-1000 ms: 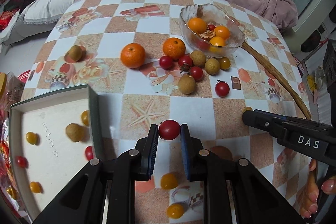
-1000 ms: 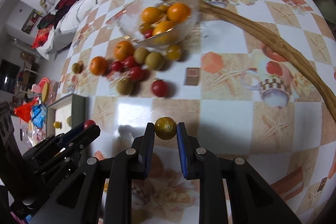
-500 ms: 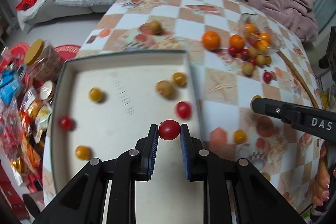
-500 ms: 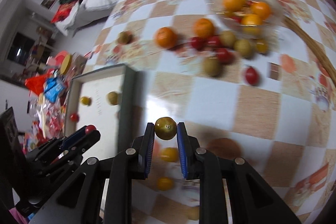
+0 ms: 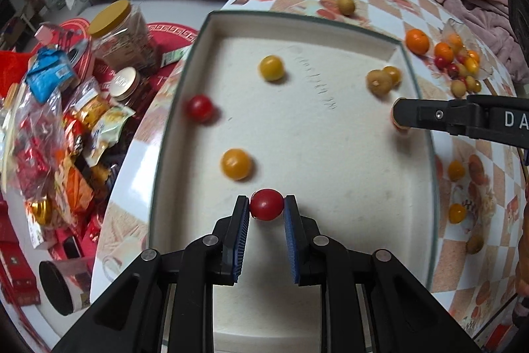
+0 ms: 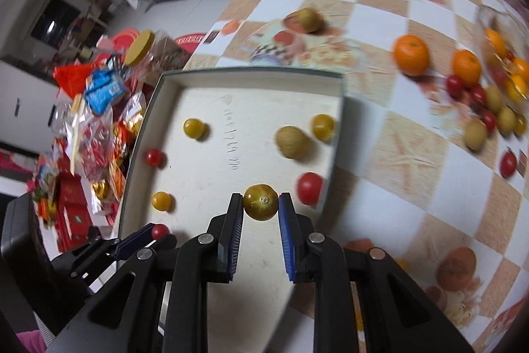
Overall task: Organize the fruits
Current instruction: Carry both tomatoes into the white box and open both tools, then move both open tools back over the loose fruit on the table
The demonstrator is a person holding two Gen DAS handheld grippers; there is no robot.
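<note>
The left tongs (image 5: 266, 210) squeeze a red tomato (image 5: 266, 209) over the near part of the white tray (image 5: 330, 161). The right tongs (image 6: 261, 203) squeeze a yellow-green tomato (image 6: 261, 202) over the same tray, near its right wall. Small yellow and red tomatoes and one brown fruit (image 6: 292, 142) lie in the tray. Farther off on the checkered desk (image 6: 390, 138), two oranges (image 6: 411, 54) sit by a pile of little fruits and a glass bowl (image 6: 502, 55).

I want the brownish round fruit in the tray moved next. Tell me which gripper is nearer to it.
Right. The right gripper, shut on a yellow-green tomato, hangs just short of the brownish fruit. The left gripper, holding a red tomato, sits across the tray.
</note>
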